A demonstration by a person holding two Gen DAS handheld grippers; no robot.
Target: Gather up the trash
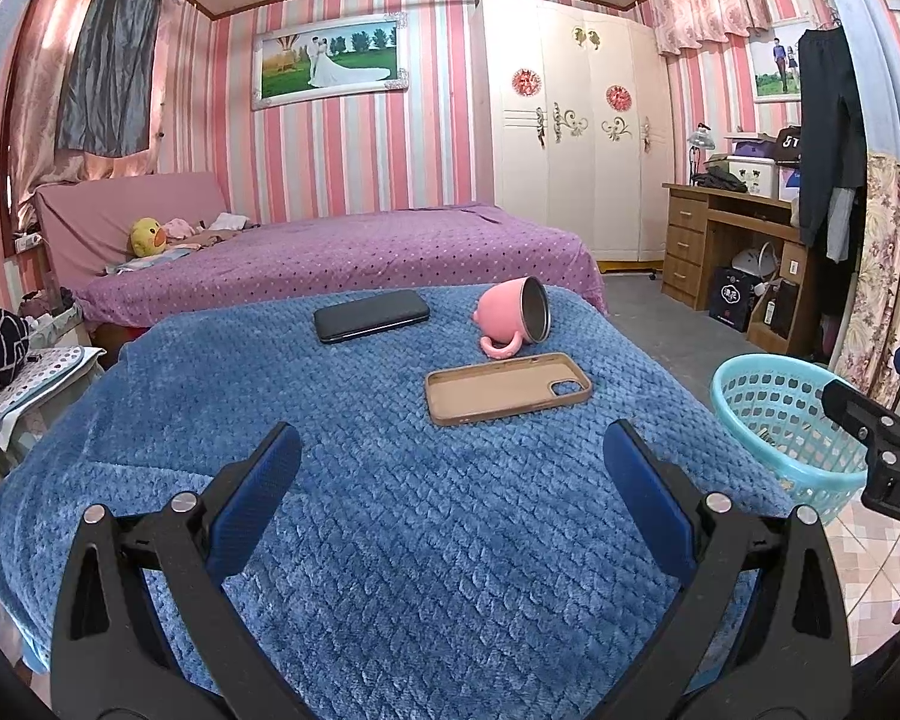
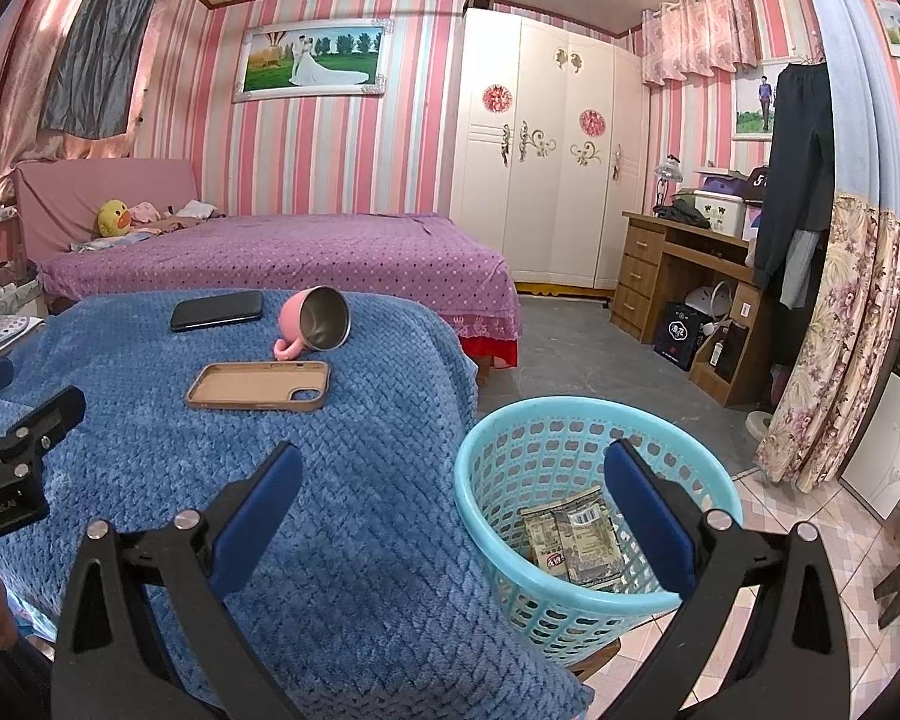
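Observation:
A light blue plastic basket (image 2: 594, 516) stands beside the blue-blanketed table (image 2: 330, 510); two printed wrappers (image 2: 573, 537) lie in its bottom. My right gripper (image 2: 453, 450) hangs open and holds nothing, one finger over the blanket and the other over the basket. My left gripper (image 1: 450, 438) is open over the blanket, nothing between its fingers. In the left wrist view the basket (image 1: 780, 420) sits at the right, with part of the right gripper's frame in front of it. On the table lie a tan phone case (image 1: 507, 387), a tipped pink mug (image 1: 519, 315) and a black phone (image 1: 371, 315).
A purple bed (image 1: 354, 252) stands beyond the table, a white wardrobe (image 1: 570, 120) and a cluttered wooden desk (image 1: 726, 240) at the right. Grey floor (image 2: 570, 360) lies between table and desk. A floral curtain (image 2: 834, 348) hangs at far right over pink tiles.

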